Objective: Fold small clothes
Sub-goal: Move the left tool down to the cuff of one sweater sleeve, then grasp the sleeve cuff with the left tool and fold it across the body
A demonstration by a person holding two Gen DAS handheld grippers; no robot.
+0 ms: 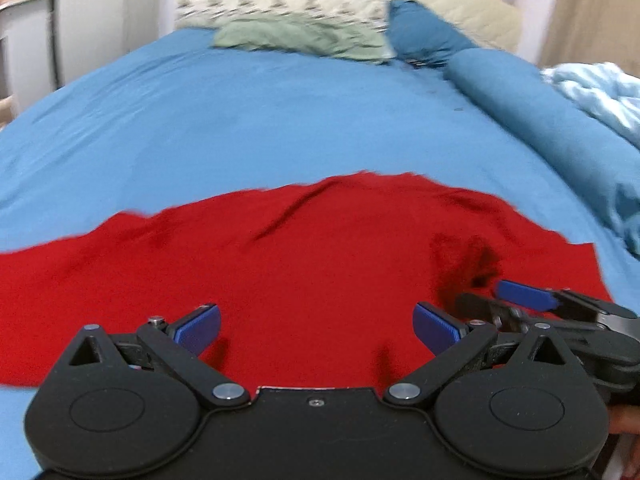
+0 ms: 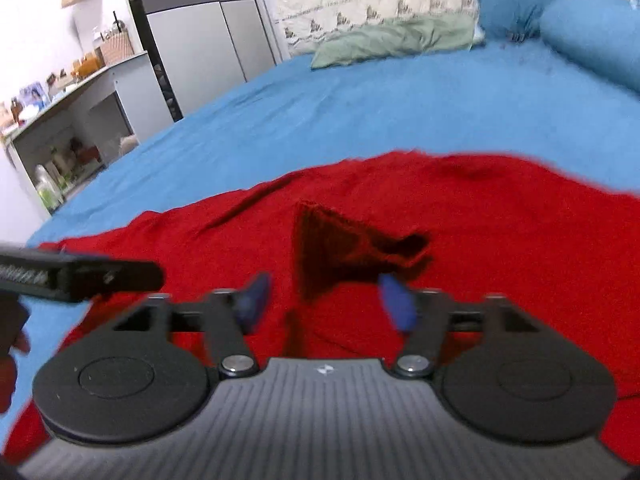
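A red garment lies spread on the blue bed sheet. It also fills the near part of the right wrist view, where a dark red ribbed piece stands up just beyond the fingers. My left gripper is open and empty, low over the near part of the garment. My right gripper is open and empty, also just above the cloth. The right gripper shows at the right of the left wrist view, close beside the left one. The left tool's body shows at the left of the right wrist view.
A green pillow, a dark blue pillow and a blue bolster lie at the head of the bed. A pale blue blanket is bunched at the right. A grey shelf unit and a wardrobe stand left of the bed.
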